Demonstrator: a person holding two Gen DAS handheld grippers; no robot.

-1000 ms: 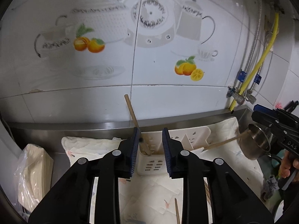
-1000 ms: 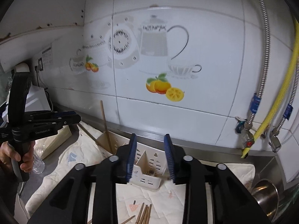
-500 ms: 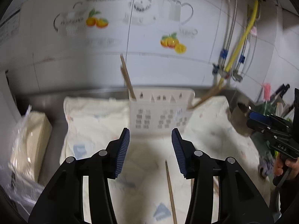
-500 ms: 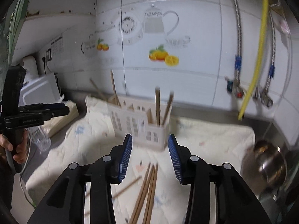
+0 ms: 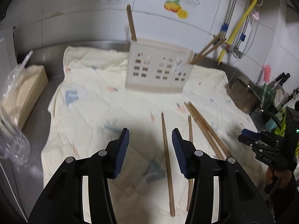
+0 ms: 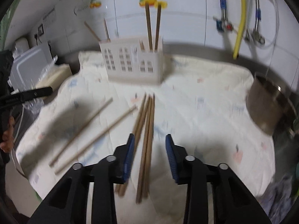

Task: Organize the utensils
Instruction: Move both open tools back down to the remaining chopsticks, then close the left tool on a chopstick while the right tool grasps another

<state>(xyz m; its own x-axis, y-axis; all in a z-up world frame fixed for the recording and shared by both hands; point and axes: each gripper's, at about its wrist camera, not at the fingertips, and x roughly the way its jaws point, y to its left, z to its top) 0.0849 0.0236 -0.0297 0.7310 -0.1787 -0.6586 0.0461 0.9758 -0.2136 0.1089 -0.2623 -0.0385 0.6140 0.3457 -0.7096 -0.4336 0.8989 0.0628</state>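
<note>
A white slotted utensil holder (image 5: 157, 71) (image 6: 130, 63) stands at the back of a pale cloth (image 5: 89, 112), with brown chopsticks (image 5: 131, 24) (image 6: 149, 24) upright in its end slots. Loose chopsticks lie on the cloth. My left gripper (image 5: 150, 132) is open and hovers over one single chopstick (image 5: 167, 149); nothing is between its pads. My right gripper (image 6: 149, 138) hangs above a bundle of chopsticks (image 6: 147, 123). Its jaws are closing, with the bundle below the gap and the pads not touching it. Two paler chopsticks (image 6: 84, 127) lie further left.
A steel pot (image 6: 271, 104) (image 5: 243, 97) sits at the cloth's right edge. A wrapped cream pack (image 5: 24, 89) and a clear plastic cup (image 5: 11, 140) stand on the left. Pipes and a yellow hose (image 6: 241, 18) run down the tiled wall.
Both grippers have dropped and pulled back from the holder to the loose chopsticks on the cloth. The left jaws have spread wider. The right jaws widened, then narrowed a little.
</note>
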